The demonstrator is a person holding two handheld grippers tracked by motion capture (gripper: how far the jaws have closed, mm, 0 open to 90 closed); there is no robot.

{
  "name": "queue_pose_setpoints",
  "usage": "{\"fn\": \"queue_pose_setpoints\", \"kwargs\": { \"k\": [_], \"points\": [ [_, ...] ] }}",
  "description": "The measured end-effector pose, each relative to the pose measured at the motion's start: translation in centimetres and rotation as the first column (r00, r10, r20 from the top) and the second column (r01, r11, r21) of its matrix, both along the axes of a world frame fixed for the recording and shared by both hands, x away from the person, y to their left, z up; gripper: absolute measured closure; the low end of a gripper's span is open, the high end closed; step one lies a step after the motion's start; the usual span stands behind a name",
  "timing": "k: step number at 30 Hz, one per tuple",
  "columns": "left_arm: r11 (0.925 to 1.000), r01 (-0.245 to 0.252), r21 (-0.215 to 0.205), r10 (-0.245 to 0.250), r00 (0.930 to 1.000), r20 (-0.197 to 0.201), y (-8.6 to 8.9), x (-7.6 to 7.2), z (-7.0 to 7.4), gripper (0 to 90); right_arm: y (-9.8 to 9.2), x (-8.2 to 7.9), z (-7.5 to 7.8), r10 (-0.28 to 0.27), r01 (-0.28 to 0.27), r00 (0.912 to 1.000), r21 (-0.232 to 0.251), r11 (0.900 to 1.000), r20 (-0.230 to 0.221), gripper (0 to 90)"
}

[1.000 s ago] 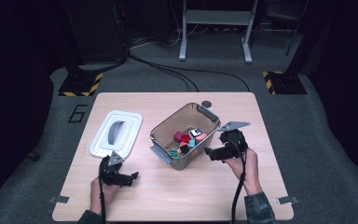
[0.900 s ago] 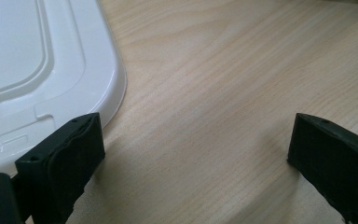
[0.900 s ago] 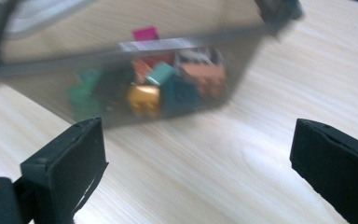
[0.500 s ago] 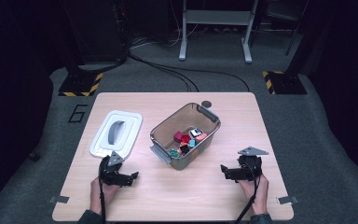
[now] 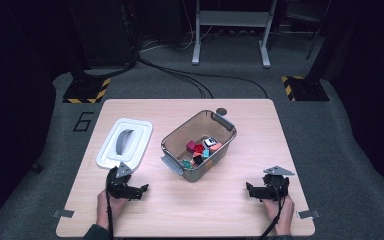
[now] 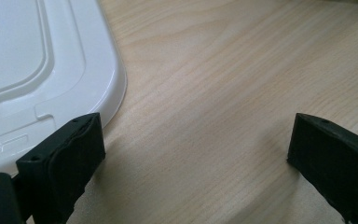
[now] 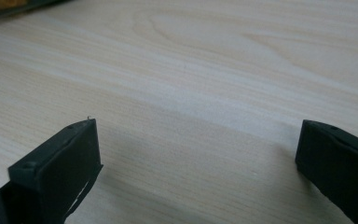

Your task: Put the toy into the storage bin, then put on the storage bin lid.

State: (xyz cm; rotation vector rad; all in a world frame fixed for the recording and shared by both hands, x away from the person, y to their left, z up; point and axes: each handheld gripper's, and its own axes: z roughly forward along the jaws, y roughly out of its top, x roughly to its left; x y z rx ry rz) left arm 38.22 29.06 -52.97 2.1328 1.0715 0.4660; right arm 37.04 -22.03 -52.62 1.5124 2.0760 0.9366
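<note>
While both tongs, left (image 5: 141, 190) and right (image 5: 250, 190), rest wide open and empty on the bench (image 5: 240, 130): white lid (image 5: 125, 142) beside left, toy-filled bin (image 5: 198, 145) between.

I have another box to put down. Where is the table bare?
Bare: the far right corner beyond the bin, and the near strip between the two tongs. Crowded: the left middle, where the white lid lies beside the bin.

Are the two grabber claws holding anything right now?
No. The left gripper and the right gripper both stand open over bare table, with nothing between their jaws.
</note>
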Motion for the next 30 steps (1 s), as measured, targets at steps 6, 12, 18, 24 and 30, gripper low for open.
{"fn": "queue_pose_setpoints", "kwargs": {
  "k": [6, 12, 18, 24, 30],
  "points": [
    [1.0000, -0.001, -0.009, 0.001, 1.0000, 0.001, 0.2, -0.1, 0.1, 5.7, -0.4, 0.0, -0.2, 0.010, -0.010, 0.9998, -0.001, 1.000, 0.018, 0.0],
    [0.9998, 0.004, -0.018, -0.004, 0.9997, 0.023, 0.5, -0.2, 0.8, 6.3, -0.3, 0.1, -0.3, 0.015, -0.014, 0.9998, -0.031, 0.999, 0.015, 0.0],
    [0.9967, -0.028, -0.077, 0.030, 0.9991, 0.031, 1.7, 0.6, 2.8, 5.8, 0.0, 0.2, -0.3, 0.010, -0.009, 0.9998, -0.054, 0.998, 0.016, 0.0],
    [0.9898, -0.063, -0.128, 0.066, 0.9977, 0.017, 2.7, 2.0, 4.3, 5.2, -0.1, 0.2, -0.3, 0.005, -0.005, 0.9999, -0.050, 0.999, 0.015, 0.0],
    [0.9870, -0.099, -0.126, 0.100, 0.9950, 0.001, 3.7, 4.1, 5.2, 5.9, -0.1, 0.2, -0.3, 0.004, -0.004, 0.9999, -0.051, 0.999, 0.015, 0.0]
  ]
}}
